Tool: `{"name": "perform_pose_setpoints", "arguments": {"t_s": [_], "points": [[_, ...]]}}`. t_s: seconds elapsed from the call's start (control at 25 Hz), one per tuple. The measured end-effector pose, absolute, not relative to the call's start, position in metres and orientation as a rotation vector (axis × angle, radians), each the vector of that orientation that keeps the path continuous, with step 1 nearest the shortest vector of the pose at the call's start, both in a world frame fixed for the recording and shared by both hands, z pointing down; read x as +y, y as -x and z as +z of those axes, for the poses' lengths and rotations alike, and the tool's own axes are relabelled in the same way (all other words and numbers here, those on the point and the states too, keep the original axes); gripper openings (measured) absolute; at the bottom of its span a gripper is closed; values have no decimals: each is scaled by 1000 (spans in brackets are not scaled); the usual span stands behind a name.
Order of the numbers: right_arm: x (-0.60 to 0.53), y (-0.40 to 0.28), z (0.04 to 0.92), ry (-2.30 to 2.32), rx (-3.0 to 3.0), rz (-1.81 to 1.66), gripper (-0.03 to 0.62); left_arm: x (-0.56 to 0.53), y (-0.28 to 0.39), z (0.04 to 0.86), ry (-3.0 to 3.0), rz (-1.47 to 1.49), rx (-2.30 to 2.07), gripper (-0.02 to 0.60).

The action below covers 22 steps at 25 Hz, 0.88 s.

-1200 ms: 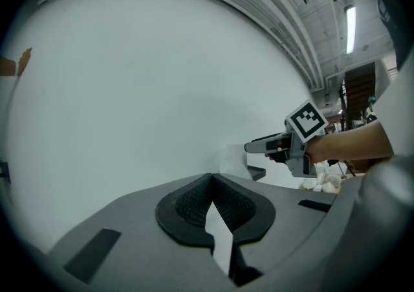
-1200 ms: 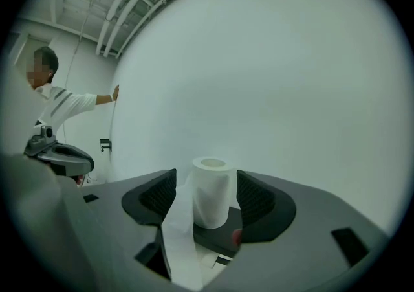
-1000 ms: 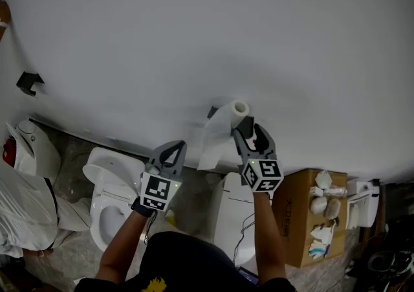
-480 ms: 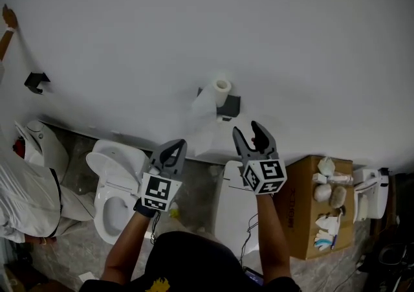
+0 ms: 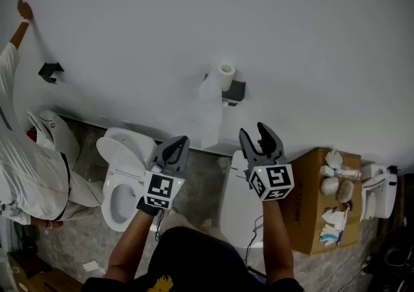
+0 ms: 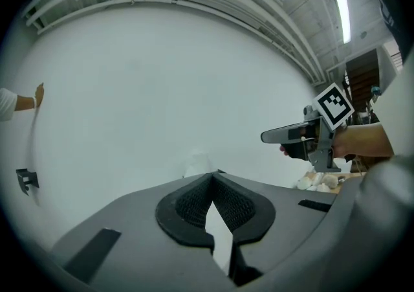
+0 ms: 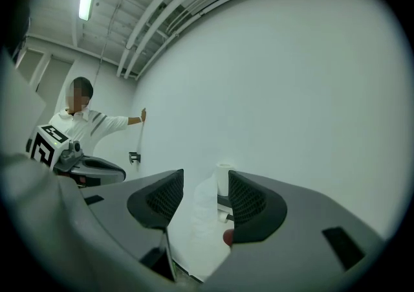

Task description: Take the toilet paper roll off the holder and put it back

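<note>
The toilet paper roll [image 5: 226, 70] sits on its dark holder [image 5: 235, 90] on the white wall, with a long sheet [image 5: 209, 114] hanging down from it. Both grippers are held level and well back from the wall. My right gripper [image 5: 262, 138] is open; its jaws have just been closing and nothing is between them. In the right gripper view the roll [image 7: 224, 177] shows far off through the gap of my right gripper [image 7: 204, 185]. My left gripper [image 5: 174, 149] is shut and empty, its pads meeting at the tip [image 6: 212, 179].
A white toilet [image 5: 119, 184] stands below left and another white fixture [image 5: 238, 210] below the holder. A cardboard box [image 5: 309, 216] with small items is at right. A person [image 5: 29, 168] stands at left with a hand on the wall near a black bracket [image 5: 50, 71].
Both grippers have drawn back from the wall. The right gripper, earlier right at the roll, is now well clear of it. The roll stays on its holder.
</note>
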State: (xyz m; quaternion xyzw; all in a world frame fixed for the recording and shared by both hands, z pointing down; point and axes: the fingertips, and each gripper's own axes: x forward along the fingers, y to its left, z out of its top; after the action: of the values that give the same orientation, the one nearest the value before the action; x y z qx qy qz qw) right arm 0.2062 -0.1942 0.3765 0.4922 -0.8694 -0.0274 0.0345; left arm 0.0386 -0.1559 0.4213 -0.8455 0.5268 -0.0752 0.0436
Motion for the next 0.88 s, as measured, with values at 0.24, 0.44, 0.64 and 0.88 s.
{"name": "perform_pose_setpoints", "arguments": {"t_s": [0.24, 0.44, 0.64, 0.88], "points": [[-178, -203, 373, -1582, -2658, -81, 195, -152, -25, 422, 2576, -209, 1605, 18], [-170, -181, 365, -1622, -2645, -79, 178, -152, -4, 410, 2590, -186, 1555, 18], [-168, -159, 362, -1650, -2623, -88, 160, -159, 15, 409, 2619, -176, 1511, 18], [-169, -145, 365, -1656, -2606, -84, 124, -168, 27, 409, 2633, -166, 1490, 18]]}}
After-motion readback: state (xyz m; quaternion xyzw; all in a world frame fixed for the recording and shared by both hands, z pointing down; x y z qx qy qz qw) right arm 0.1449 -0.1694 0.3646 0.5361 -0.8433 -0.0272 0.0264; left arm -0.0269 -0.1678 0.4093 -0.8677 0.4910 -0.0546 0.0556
